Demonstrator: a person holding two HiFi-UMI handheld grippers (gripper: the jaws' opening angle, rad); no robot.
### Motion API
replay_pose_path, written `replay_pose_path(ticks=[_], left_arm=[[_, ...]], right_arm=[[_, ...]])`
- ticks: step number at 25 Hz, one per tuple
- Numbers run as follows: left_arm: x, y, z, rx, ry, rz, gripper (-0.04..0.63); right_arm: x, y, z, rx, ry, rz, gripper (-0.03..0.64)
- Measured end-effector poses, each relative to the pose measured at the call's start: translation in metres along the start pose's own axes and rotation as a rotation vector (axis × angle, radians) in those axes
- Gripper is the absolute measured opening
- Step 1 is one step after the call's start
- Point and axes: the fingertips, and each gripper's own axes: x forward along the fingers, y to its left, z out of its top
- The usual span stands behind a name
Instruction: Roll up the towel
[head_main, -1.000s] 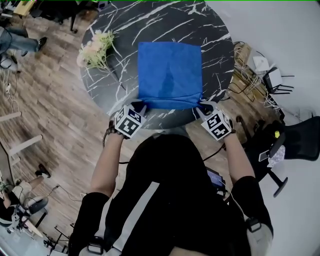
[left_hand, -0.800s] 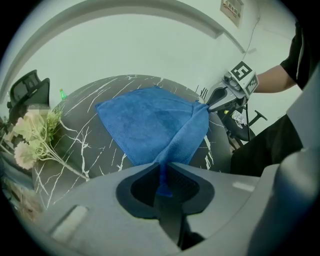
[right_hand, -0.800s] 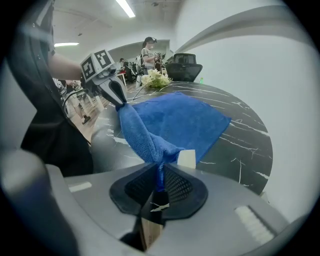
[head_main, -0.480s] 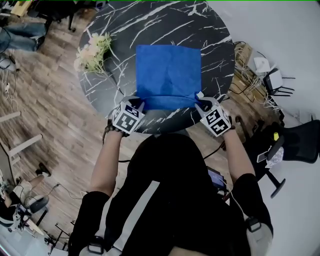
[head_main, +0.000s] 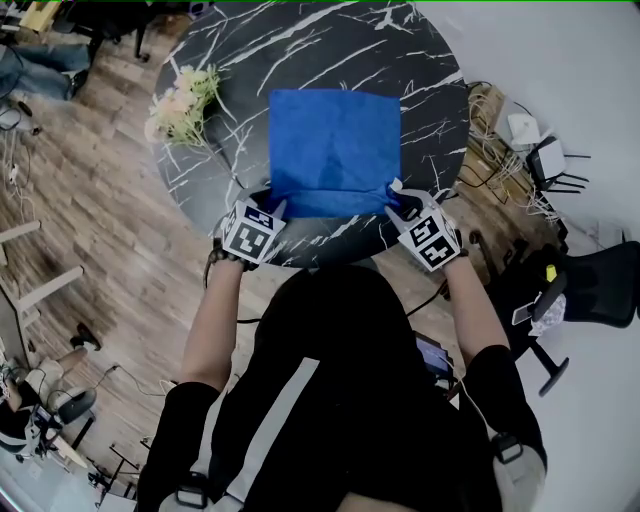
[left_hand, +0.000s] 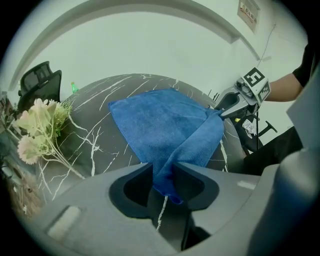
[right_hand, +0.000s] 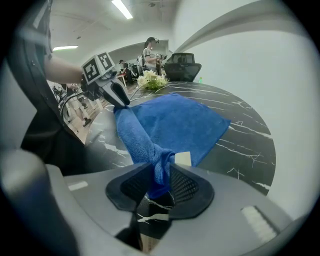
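While opening, pinches towel (head_main: 335, 150) at both near corners, one per claw.

L gripper (left_hand: 162, 170): jaws easing apart, near-left corner bunched betw. them, cloth touching both pads, tip of corner hanging below the gap. Not let go yet.

R gripper (right_hand: 161, 170): same story. Jaws easing apart, near-right corner twisted into a rope and wedged betw. ribbed pads, fabric filling the gap. Small white label (right_hand: 182, 159) poking out just beside the right-hand jaw.

Towel itself: blue, approx. square, spread on round black table (head_main: 300, 50) w/ white marble veins. Far part flat on tabletop, near the middle. Near edge lifted off surface and folded back over the rest, strung betw. the two claws, sagging a bit. Slight crease running down centre.

Both grippers above near rim of table, angled steeply down, marker cubes facing up, well apart, one at each end of the raised edge.

Elsewhere: pale flower bunch (head_main: 180, 100) lying on table left of towel, not touching it. Black chair (head_main: 600, 280) on floor to the right, wood flooring to the left.
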Motion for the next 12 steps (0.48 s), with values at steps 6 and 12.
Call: replay_pose_path(ticks=[6,12], left_arm=[[-0.019,0.000,0.006,0.023,-0.066,0.045,0.186],[-0.032,-0.013,0.010,0.088,-0.102,0.061,0.192]], right_arm=[[-0.011,0.003,0.007,-0.014,-0.045,0.000,0.213],[-0.024,0.010,0.018,-0.066,-0.117,-0.076,0.216]])
